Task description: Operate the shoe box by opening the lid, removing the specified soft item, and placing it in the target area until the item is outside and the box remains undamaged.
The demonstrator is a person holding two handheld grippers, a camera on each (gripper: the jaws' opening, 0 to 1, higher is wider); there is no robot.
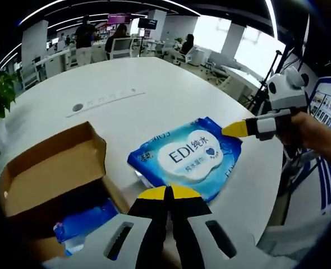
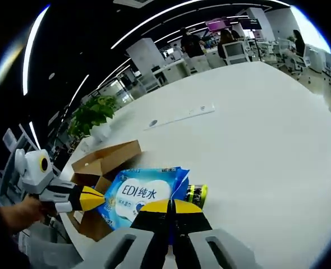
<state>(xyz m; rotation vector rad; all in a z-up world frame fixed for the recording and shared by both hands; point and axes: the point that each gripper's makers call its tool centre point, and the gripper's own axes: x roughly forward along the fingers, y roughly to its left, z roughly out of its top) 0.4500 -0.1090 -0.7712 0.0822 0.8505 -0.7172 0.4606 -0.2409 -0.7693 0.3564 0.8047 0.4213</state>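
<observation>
A blue and white wipes pack lies just off the open brown shoe box on the white table. My left gripper is shut, with its yellow tips pinched on the pack's near edge. In the right gripper view it comes in from the left. My right gripper is shut on the pack's opposite corner, and in the left gripper view it enters from the right, held by a hand. Another blue pack stays inside the box.
The round white table stretches far behind, with a flush socket strip. A small dark and yellow-green object lies by the pack. A potted plant stands at the table edge. People sit at desks far back.
</observation>
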